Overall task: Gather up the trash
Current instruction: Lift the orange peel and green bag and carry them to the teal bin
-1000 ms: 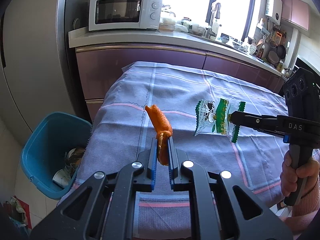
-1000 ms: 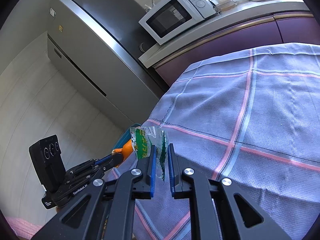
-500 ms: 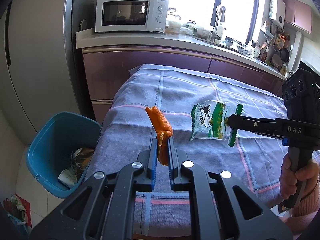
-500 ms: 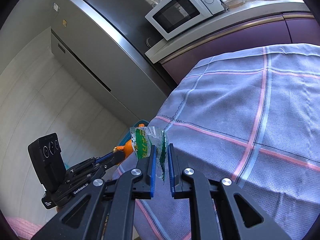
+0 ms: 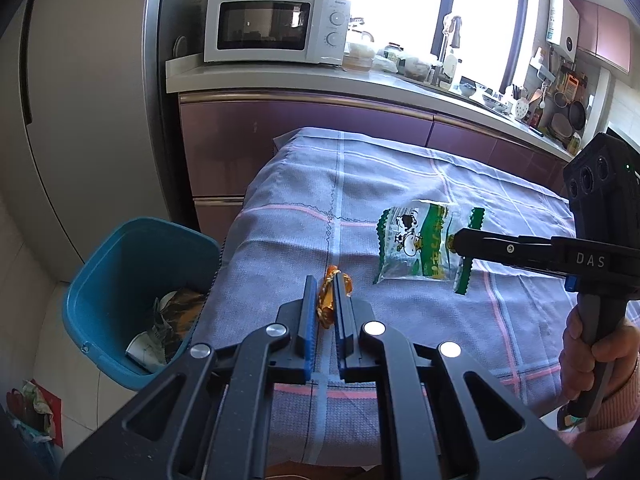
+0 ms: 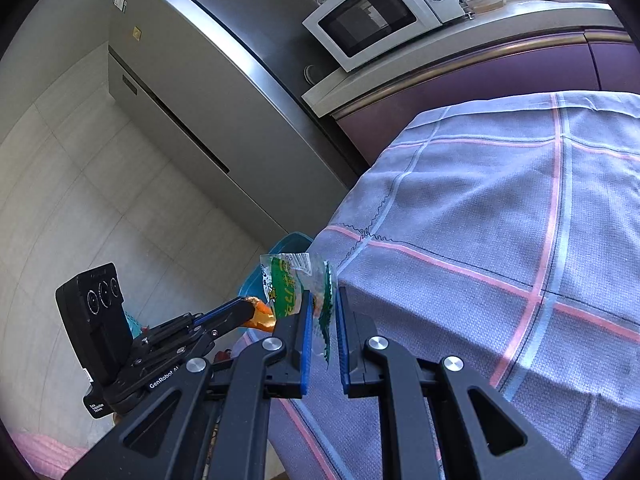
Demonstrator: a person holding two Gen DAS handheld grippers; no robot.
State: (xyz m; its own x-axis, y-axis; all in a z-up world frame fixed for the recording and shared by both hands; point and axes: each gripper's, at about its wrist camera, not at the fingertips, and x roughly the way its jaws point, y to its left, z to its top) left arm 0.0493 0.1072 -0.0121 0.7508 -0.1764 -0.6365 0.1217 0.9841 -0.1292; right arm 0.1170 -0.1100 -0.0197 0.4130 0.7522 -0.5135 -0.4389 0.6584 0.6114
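Trash is in both grippers at once, so the step in hand looks like the carry to the bin. The left gripper [image 5: 323,300] is clamped on a crumpled orange wrapper [image 5: 328,300], which sticks up between its blue pads over the near edge of the checked tablecloth [image 5: 400,176]. The right gripper [image 6: 322,312] pinches a clear snack bag with green print [image 5: 416,242] by 1 edge; the bag hangs free in the air above the cloth, well to the right of the wrapper. A hand [image 5: 592,354] in a pink sleeve holds that gripper's handle.

The blue bin [image 5: 120,248] stands on the floor just beside the table's left corner, below the cloth's edge, and already has crumpled wrappers in the bottom. The microwave [image 5: 276,26] and counter sit behind, out of the way.

Judging from this, neither piece is over the bin yet. The next move calls for swinging each gripper left, past the table edge and above the bin's mouth, then opening the jaws there. The light bag may cling to a pad or drift, so it probably wants a low release.
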